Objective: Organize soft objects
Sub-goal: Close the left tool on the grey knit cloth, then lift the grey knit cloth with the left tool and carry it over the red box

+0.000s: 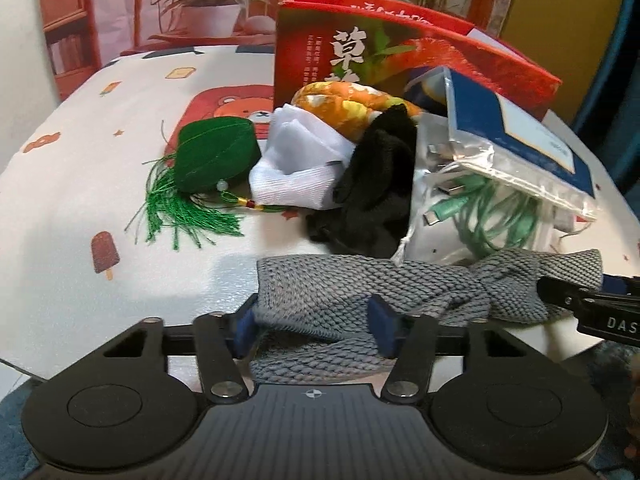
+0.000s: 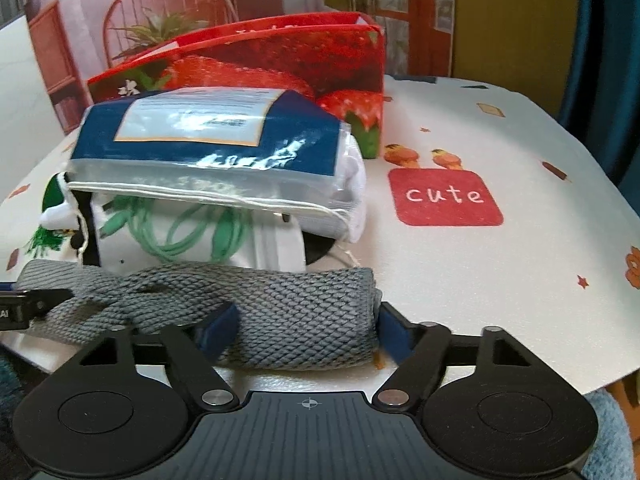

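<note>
A grey knitted cloth [image 1: 360, 292] lay along the bench's [image 2: 500, 280] near edge, each end held between fingers: left gripper [image 1: 316, 322], right gripper [image 2: 308, 332]. Open bench stretched rightward; a red box [image 1: 320, 52] stood behind.

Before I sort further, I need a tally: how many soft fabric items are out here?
5: grey knit cloth nearest, black fuzzy piece, white cloth, green tasselled pouch, orange plush behind. More may be hidden.

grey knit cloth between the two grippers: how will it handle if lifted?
Probably floppy: the grey knit cloth bunches and twists mid-span, so it should sag between the left gripper and right gripper. Its coarse weave likely grips the pads. Looks light.
</note>
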`<state>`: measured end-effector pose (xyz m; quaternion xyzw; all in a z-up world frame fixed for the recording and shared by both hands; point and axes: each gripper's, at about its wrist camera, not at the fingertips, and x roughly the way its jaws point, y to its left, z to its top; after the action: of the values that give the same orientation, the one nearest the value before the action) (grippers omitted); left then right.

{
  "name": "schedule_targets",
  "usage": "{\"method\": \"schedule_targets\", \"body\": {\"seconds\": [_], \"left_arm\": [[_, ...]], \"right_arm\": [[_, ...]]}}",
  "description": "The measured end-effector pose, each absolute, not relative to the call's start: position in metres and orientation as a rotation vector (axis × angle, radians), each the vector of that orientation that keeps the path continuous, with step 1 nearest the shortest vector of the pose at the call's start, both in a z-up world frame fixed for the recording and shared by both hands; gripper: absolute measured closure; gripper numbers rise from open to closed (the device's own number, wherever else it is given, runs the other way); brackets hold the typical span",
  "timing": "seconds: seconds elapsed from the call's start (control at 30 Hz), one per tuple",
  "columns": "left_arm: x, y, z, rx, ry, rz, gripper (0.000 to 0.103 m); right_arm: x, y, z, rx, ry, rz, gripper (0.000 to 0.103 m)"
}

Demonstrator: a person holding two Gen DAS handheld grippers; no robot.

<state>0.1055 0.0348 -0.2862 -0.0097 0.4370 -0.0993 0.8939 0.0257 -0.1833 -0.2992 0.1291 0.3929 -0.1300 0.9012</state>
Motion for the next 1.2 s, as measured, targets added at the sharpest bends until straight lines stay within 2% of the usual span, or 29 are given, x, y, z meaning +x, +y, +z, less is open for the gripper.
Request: {"method": "schedule_targets", "body": {"seconds": [0.03, 0.1, 0.2, 0.33, 0.37, 0.57, 1.03, 1.2], "left_arm": [[0.105, 0.036, -0.286, -0.035, 0.906, -0.216, 0.054], [0.104, 0.039, -0.285, -0.073, 0.907, -0.243, 0.072], [0.102, 0.042, -0.284, -0.108, 0.907, -0.268, 0.084], [0.101, 0.046, -0.282, -0.123, 0.895, -0.273, 0.087], [0.1, 0.047, -0.28, -0.128, 0.888, -0.274, 0.088], [0.093, 0.045, -0.266, -0.128, 0.847, -0.278, 0.089], [0.068, 0.051, -0.206, -0.109, 0.651, -0.283, 0.088], [0.072, 0.053, -0.215, -0.131, 0.713, -0.255, 0.088]], "right_arm": [[0.025, -0.184, -0.298, 0.278, 0.813, -0.264, 0.037], [0.024, -0.185, -0.297, 0.293, 0.812, -0.251, 0.045], [0.023, -0.184, -0.295, 0.304, 0.812, -0.224, 0.06], [0.019, -0.182, -0.288, 0.304, 0.792, -0.223, 0.079], [0.017, -0.184, -0.286, 0.313, 0.779, -0.221, 0.081], [0.007, -0.187, -0.269, 0.332, 0.715, -0.203, 0.085], [-0.006, -0.178, -0.221, 0.258, 0.548, -0.158, 0.085], [0.0, -0.169, -0.226, 0.247, 0.59, -0.089, 0.084]]}}
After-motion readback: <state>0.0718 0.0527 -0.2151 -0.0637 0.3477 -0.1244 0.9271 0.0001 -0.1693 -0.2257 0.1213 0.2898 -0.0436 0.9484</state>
